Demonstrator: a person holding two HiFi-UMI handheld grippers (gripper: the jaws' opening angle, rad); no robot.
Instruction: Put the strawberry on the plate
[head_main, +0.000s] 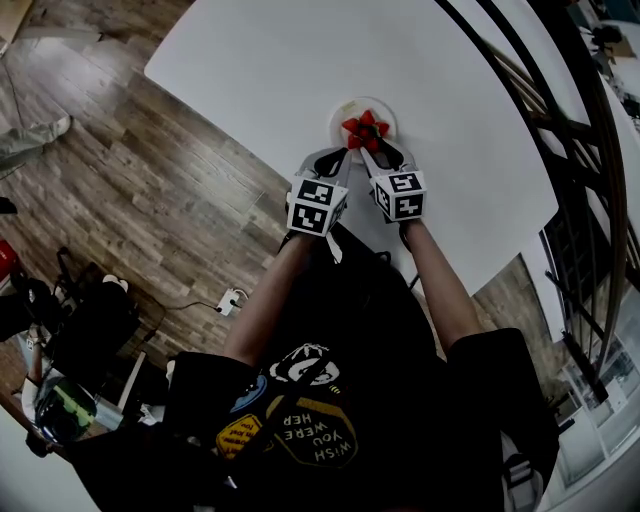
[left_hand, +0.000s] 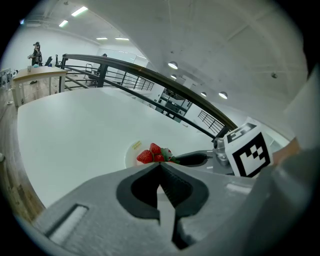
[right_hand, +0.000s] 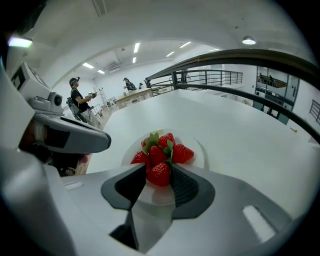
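A small white plate (head_main: 342, 106) on the white table carries several red strawberries (head_main: 364, 127) in a pile. In the right gripper view, my right gripper (right_hand: 159, 172) is shut on one strawberry (right_hand: 160, 174). It holds that berry at the near edge of the pile, over the plate (right_hand: 201, 151). My left gripper (head_main: 343, 153) hangs just left of it at the plate's near rim. Its jaws are shut and hold nothing (left_hand: 160, 166). From the left gripper view the strawberries (left_hand: 153, 154) and plate (left_hand: 132, 150) lie just beyond the jaw tips.
The white table (head_main: 250, 60) spreads wide to the left of and beyond the plate. Its near edge runs just under my arms, above wood flooring (head_main: 150, 190). A dark railing (head_main: 590, 150) curves along the right side. People stand far off at a counter (right_hand: 80, 97).
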